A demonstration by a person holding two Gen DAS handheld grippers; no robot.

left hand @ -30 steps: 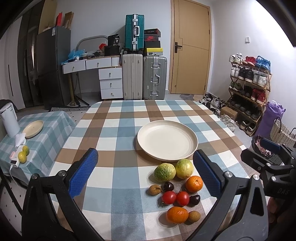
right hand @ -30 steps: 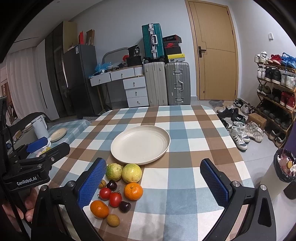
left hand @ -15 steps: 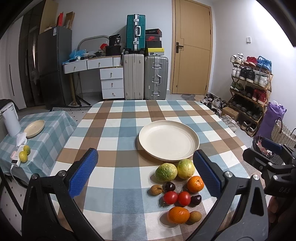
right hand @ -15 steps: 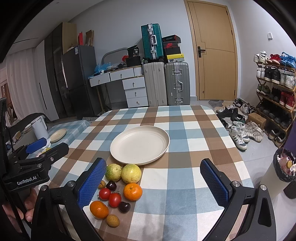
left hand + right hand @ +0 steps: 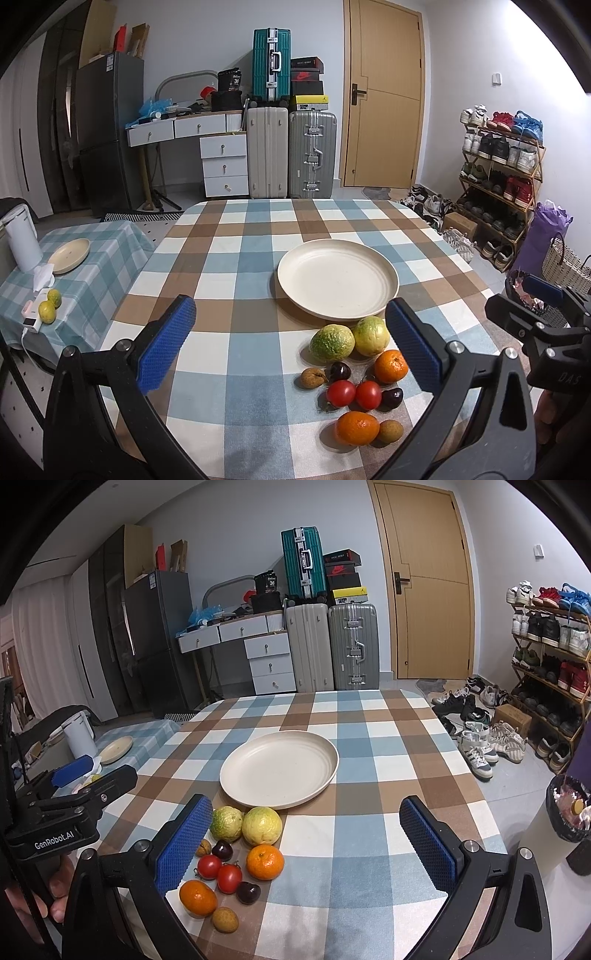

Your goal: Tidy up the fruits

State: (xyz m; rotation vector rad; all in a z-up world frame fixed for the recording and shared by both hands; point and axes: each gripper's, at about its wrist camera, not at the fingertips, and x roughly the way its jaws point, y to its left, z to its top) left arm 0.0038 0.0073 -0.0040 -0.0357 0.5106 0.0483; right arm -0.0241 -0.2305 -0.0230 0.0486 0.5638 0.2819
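Blue ribbed pads line the left gripper (image 5: 290,341), whose jaws stand wide apart with nothing between them above a checked tablecloth (image 5: 236,258) in the left wrist view. A cream plate (image 5: 338,282) sits bare near the middle of the table. Just in front of it lies the fruit cluster: a green guava (image 5: 331,341) touching a yellower guava (image 5: 370,335), an orange (image 5: 391,366) beside them, two tomatoes (image 5: 354,393) side by side, a dark cherry (image 5: 340,371), a second orange (image 5: 357,427) nearest the table edge and a small brown fruit (image 5: 389,431) against it. The other tool shows at the right margin

In the right wrist view the right gripper (image 5: 306,843) is likewise spread wide and empty, hanging above the table. The plate (image 5: 279,768) lies ahead and left of centre, and the fruits sit at the lower left, the green guava (image 5: 226,823) just beside the left pad (image 5: 181,843). The yellow guava (image 5: 262,825) touches the plate's near rim. A hand (image 5: 55,897) grips the left tool at the left margin
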